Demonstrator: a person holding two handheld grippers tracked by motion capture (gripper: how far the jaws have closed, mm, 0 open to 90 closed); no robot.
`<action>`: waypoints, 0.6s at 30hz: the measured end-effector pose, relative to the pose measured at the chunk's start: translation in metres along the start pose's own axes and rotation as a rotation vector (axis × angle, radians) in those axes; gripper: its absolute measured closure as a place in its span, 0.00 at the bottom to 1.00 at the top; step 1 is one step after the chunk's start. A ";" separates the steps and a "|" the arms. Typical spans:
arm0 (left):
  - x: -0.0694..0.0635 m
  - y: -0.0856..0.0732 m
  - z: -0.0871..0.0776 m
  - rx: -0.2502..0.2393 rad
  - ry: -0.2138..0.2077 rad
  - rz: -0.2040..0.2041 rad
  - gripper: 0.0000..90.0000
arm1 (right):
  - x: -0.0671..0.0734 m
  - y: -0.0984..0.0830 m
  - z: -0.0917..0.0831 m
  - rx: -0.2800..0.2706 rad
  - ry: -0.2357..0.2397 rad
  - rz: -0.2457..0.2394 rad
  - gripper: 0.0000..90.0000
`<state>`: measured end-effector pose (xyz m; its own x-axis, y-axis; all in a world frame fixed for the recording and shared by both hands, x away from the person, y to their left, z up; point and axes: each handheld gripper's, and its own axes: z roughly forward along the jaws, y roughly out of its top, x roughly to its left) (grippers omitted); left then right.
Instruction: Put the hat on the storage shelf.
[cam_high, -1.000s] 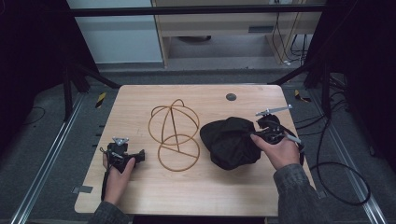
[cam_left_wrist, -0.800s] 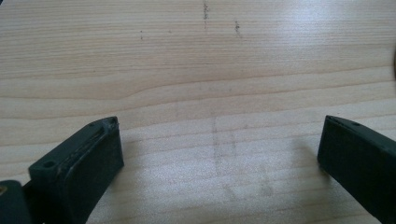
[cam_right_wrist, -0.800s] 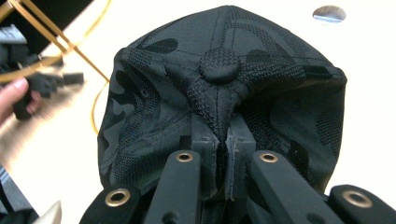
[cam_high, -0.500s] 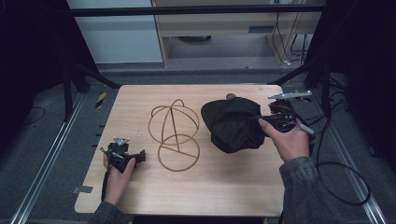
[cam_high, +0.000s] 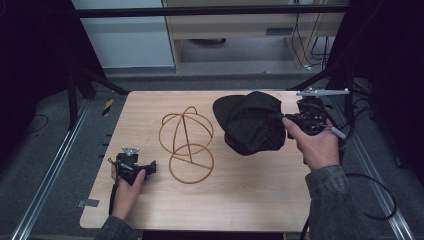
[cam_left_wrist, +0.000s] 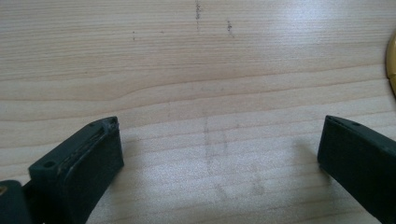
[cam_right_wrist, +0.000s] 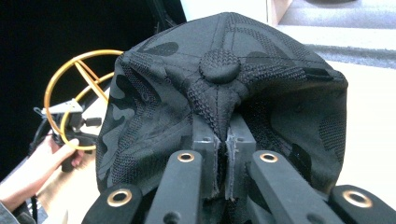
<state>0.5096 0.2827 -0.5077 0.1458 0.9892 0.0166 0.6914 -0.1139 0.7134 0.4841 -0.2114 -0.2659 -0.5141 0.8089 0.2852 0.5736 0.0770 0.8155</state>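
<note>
Right claw (cam_right_wrist: 219, 154) is clamped tight on a fold of the black cap (cam_high: 252, 122), holding it up off the tabletop (cam_high: 240, 190) near the far right edge. Left claw (cam_left_wrist: 219, 154) sits wide open with nothing in it, low over bare wood; the gold wire stand (cam_high: 187, 142) is just beside it.

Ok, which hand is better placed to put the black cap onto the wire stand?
The right. Its tongs are shut on the black cap, lifted beside the wire stand. The left tongs are open over bare table, holding nothing.
</note>
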 end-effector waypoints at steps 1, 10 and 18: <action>0.000 0.000 0.000 0.000 0.000 0.000 0.00 | 0.001 0.001 -0.001 -0.002 0.004 0.003 0.95; 0.000 0.000 0.000 0.000 0.000 0.001 0.00 | 0.012 0.012 -0.005 -0.034 0.031 0.002 0.95; 0.000 0.000 0.000 0.001 -0.002 0.003 0.00 | 0.021 0.020 -0.001 -0.054 0.070 0.009 0.95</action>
<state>0.5096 0.2826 -0.5076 0.1491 0.9887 0.0177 0.6914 -0.1170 0.7129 0.4841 -0.1933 -0.2435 -0.5537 0.7664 0.3256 0.5437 0.0366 0.8385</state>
